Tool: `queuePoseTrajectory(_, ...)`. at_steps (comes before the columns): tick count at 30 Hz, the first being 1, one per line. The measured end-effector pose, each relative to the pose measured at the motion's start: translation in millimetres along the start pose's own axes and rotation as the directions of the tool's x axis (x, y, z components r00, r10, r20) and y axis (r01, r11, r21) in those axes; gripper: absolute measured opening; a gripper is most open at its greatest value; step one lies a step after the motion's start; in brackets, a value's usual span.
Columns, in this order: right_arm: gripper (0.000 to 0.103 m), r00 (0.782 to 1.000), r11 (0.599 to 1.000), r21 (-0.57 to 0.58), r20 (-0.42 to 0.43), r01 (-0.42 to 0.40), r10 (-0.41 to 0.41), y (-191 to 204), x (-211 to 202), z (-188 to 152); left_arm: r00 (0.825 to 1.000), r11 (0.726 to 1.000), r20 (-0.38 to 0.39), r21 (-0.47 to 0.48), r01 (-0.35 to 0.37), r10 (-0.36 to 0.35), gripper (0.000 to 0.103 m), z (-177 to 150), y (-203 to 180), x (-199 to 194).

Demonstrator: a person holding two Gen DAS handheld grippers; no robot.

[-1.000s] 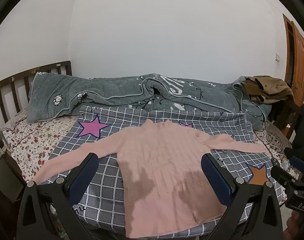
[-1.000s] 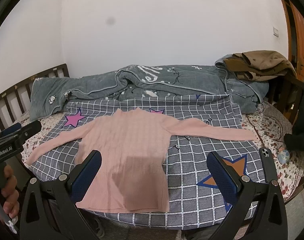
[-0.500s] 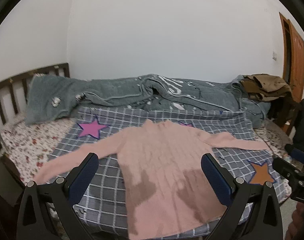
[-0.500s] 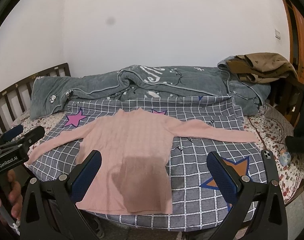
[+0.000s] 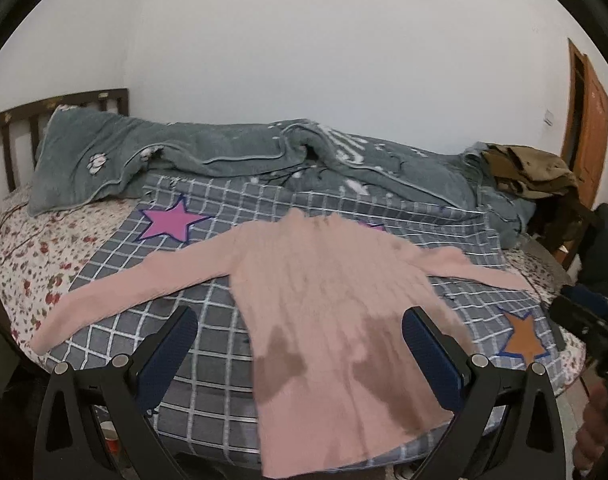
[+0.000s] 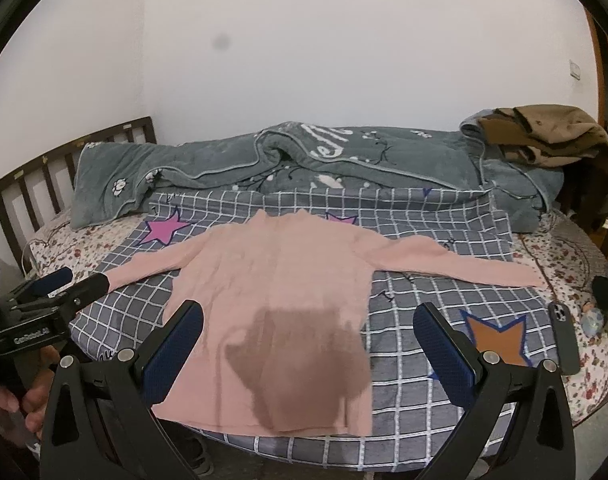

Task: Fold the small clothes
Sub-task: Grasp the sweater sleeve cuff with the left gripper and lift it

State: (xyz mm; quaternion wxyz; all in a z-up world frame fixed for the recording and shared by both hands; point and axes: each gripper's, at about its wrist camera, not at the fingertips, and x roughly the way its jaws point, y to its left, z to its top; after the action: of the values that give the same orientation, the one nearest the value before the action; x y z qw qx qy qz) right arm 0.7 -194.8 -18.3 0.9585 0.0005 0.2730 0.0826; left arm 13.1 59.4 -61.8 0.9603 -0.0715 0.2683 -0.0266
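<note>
A pink long-sleeved sweater (image 5: 328,304) lies flat, front down, on a grey checked cover (image 5: 207,364), both sleeves spread out sideways. It also shows in the right wrist view (image 6: 279,292). Its hem is at the near bed edge. My left gripper (image 5: 299,340) is open and empty, held above the hem area. My right gripper (image 6: 308,332) is open and empty, above the sweater's lower right part. The left gripper also shows at the left of the right wrist view (image 6: 63,292).
A grey-green quilt (image 6: 304,160) lies bunched along the back of the bed. Brown clothes (image 6: 544,136) are piled at the back right. A phone (image 6: 564,338) lies on the floral sheet at the right. A wooden headboard (image 5: 7,132) is at the left.
Both grippers have moved a little closer to the bed and sweater. The left view has shifted right and tilted. The sweater has not moved.
</note>
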Motion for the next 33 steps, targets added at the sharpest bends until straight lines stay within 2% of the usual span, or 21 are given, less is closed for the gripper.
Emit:
queuePoseTrajectory(3,0.103,1.0,1.0,-0.003,0.002,-0.013,0.013,7,10,-4,1.0,0.998,-0.003,-0.055,-0.016,0.016,0.103,-9,24,15)
queuePoseTrajectory(6,0.103,1.0,1.0,-0.015,0.007,-0.025,0.025,14,22,-9,0.998,0.989,-0.017,-0.134,-0.061,0.059,0.103,-19,55,34)
queuePoseTrajectory(9,0.103,1.0,0.999,-0.046,0.004,-0.027,0.027,23,36,-15,0.993,0.968,-0.062,-0.222,-0.116,0.105,0.102,-30,93,57)
queuePoseTrajectory(13,0.103,1.0,0.995,-0.101,0.003,-0.009,0.01,34,54,-24,0.982,0.919,-0.127,-0.353,-0.174,0.137,0.098,-44,148,84)
queuePoseTrajectory(16,0.102,1.0,0.988,-0.153,0.016,0.008,-0.006,44,68,-33,0.971,0.872,-0.165,-0.433,-0.227,0.171,0.095,-55,191,100)
queuePoseTrajectory(21,0.102,0.999,0.977,-0.208,0.045,0.039,-0.03,55,89,-44,0.957,0.803,-0.182,-0.522,-0.288,0.226,0.09,-70,244,108)
queuePoseTrajectory(22,0.102,0.999,0.977,-0.212,0.044,0.031,-0.022,56,92,-46,0.954,0.783,-0.183,-0.546,-0.298,0.236,0.087,-73,254,108)
queuePoseTrajectory(25,0.102,1.0,0.977,-0.213,0.022,-0.009,0.014,59,107,-48,0.95,0.719,-0.192,-0.62,-0.313,0.248,0.075,-81,282,109)
queuePoseTrajectory(28,0.102,0.999,0.978,-0.205,0.013,-0.027,0.03,63,121,-48,0.952,0.677,-0.197,-0.67,-0.306,0.236,0.072,-86,304,111)
queuePoseTrajectory(31,0.1,0.997,0.985,-0.156,-0.009,-0.079,0.078,60,137,-42,0.957,0.64,-0.178,-0.713,-0.287,0.23,0.07,-87,318,112)
queuePoseTrajectory(33,0.1,0.994,0.988,-0.114,-0.017,-0.108,0.107,55,146,-36,0.959,0.631,-0.171,-0.725,-0.276,0.224,0.07,-86,322,115)
